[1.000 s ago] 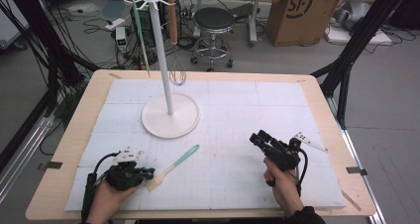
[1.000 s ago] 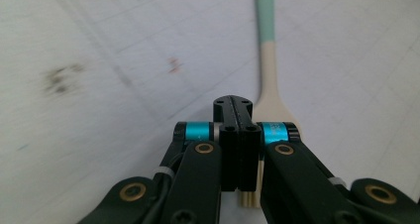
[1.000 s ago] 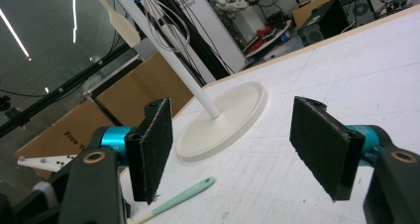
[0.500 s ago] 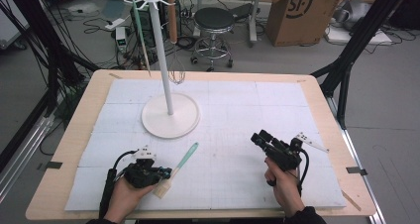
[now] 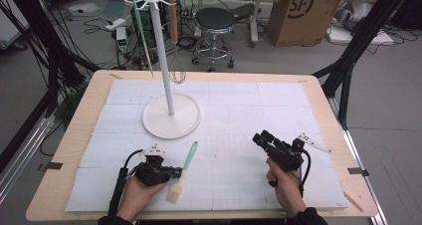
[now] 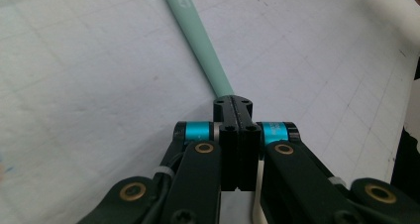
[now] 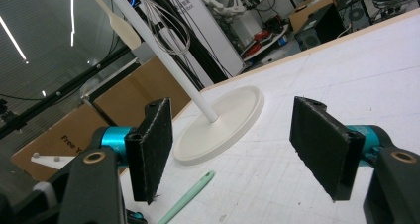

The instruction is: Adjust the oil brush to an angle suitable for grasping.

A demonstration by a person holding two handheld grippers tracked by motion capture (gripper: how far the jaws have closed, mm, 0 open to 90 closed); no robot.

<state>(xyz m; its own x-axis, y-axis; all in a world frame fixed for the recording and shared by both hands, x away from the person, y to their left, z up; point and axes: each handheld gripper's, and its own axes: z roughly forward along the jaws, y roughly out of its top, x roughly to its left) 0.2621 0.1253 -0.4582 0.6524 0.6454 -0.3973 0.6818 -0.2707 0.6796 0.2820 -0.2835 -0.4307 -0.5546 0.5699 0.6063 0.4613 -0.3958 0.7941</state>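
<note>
Two black jaws pressed flat together, nothing between them. Left gripper [image 6: 233,105] low over the white gridded mat [image 6: 89,85]. Just beyond the tips, a mint-green handle [image 6: 198,40] running away to the far left.

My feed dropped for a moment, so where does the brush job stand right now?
Already done, by the look of it: a whisk and a long utensil hang on the white stand. In hand: the left tongs are shut beside the green-handled brush, which lies flat on the mat; whether they pinch it I cannot tell. The right tongs hover open and empty. Left, probably: lifting and hanging the brush.
</note>
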